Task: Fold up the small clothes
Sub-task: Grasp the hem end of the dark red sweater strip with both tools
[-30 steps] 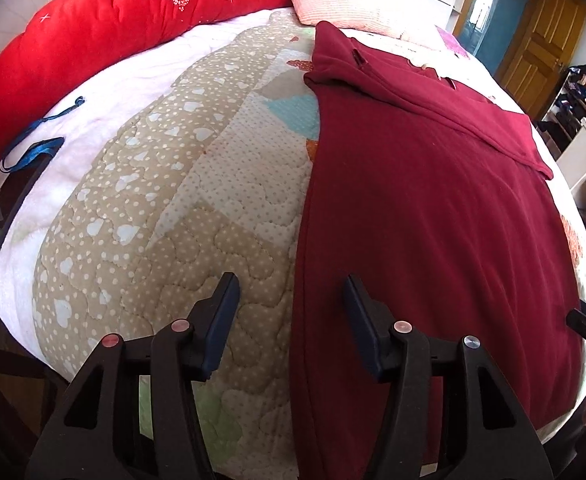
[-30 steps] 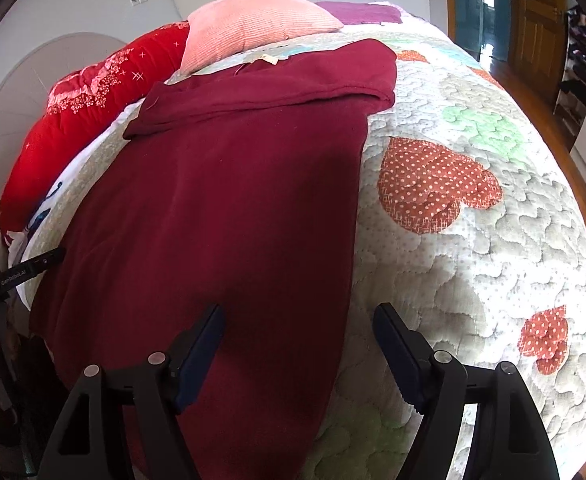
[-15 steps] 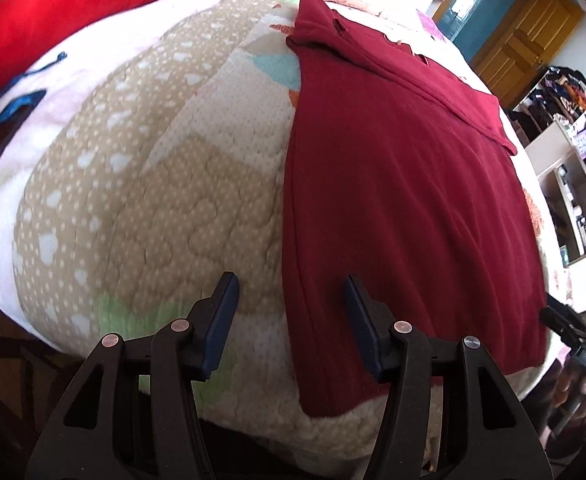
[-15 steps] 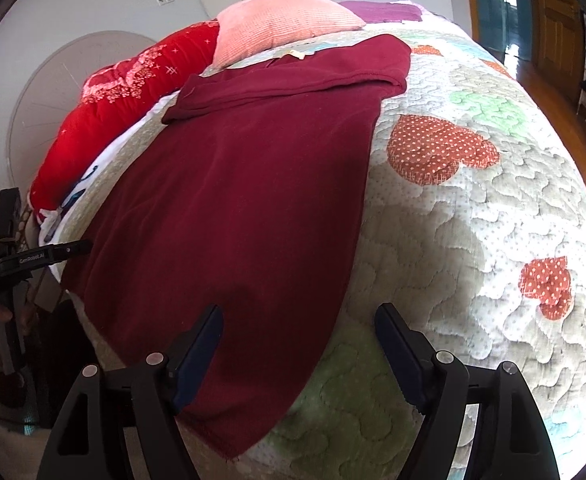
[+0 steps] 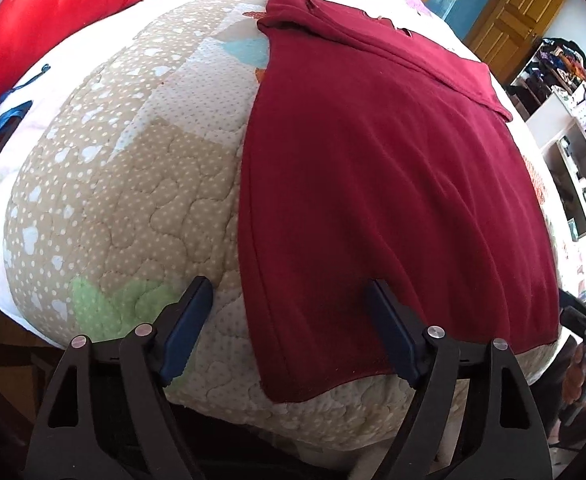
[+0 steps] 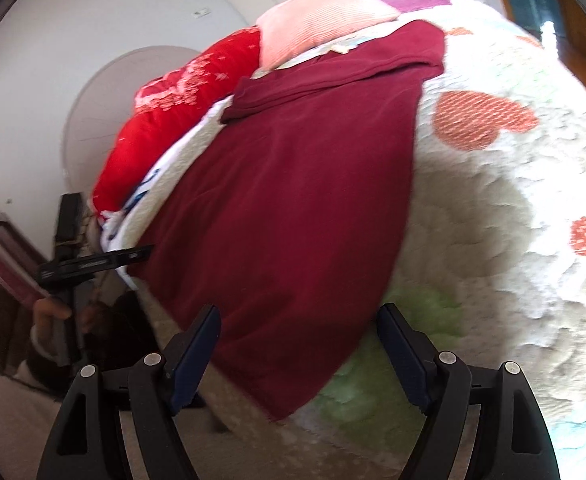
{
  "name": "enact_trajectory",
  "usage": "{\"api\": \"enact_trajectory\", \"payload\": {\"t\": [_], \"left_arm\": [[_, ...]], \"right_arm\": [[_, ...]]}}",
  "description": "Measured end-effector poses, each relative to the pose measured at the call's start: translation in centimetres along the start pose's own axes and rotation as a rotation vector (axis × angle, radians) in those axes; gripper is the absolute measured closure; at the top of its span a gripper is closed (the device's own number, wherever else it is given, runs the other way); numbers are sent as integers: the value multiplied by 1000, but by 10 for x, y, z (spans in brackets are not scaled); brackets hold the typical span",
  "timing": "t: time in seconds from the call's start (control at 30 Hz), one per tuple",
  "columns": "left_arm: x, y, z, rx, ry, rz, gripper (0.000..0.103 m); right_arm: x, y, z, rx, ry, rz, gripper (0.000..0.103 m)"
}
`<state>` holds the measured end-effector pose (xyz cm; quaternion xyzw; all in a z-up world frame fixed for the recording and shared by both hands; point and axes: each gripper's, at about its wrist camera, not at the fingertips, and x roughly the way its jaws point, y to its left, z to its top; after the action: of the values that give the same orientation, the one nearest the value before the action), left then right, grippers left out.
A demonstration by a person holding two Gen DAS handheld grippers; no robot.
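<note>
Quilted bedding (image 5: 141, 184) covered the bed, and the maroon garment (image 5: 373, 184) lay flat on it, its top end (folded over) toward the pink pillow (image 6: 321, 20). Each near corner of the garment sat between spread fingers, the left gripper (image 5: 289, 320) and right gripper (image 6: 297, 344) gripping nothing.

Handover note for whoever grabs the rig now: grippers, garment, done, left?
Left gripper: open, empty, at the near left corner of the garment.
Right gripper: open, empty, at the near right corner.
Garment lies flat on the quilt; far end already turned over into a band below the pillow.
Done: that one fold.
Left: grasp both near corners, fold toward the pillow.
</note>
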<state>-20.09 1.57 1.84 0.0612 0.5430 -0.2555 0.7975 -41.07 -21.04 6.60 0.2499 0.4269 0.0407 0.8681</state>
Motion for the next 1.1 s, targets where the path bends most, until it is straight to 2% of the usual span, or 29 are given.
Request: {"api": "enact_trajectory", "payload": {"t": [0.13, 0.17, 0.23, 0.27, 0.3, 0.33, 0.37, 0.5, 0.6, 0.73, 0.87, 0.97, 1.1], "left_arm": [[0, 3, 1, -6, -5, -22, 24], [0, 3, 0, -1, -7, -18, 25], [-1, 3, -1, 13, -16, 2, 38], [-2, 3, -1, 16, -22, 9, 43], [-4, 4, -1, 12, -31, 7, 57], [-5, 5, -1, 3, -39, 3, 74], [-8, 6, -1, 0, -47, -2, 81], [-14, 9, 5, 8, -52, -22, 95], [-26, 14, 22, -39, -84, -112, 95], [-41, 14, 55, -73, -179, -157, 95], [-38, 8, 99, -87, -250, -153, 95], [-29, 10, 132, -140, -274, -177, 95], [-17, -2, 173, -137, -320, -111, 96]], "right_arm": [[4, -5, -2, 54, -26, 109, 23], [5, -6, -2, 63, -32, 131, 27], [6, -6, -3, 69, -34, 162, 42], [8, -4, -3, 71, -30, 178, 58], [12, -3, -3, 75, -26, 191, 70], [16, -3, -4, 83, -25, 210, 73], [19, -3, -5, 93, -29, 222, 76], [22, 4, 4, 90, -61, 258, 84], [13, 8, 20, 82, -118, 314, 85], [1, 9, 56, 76, -222, 354, 87], [-2, 2, 100, 68, -312, 315, 89], [3, -7, 133, 65, -341, 268, 90], [15, -25, 173, 81, -363, 214, 90]]}}
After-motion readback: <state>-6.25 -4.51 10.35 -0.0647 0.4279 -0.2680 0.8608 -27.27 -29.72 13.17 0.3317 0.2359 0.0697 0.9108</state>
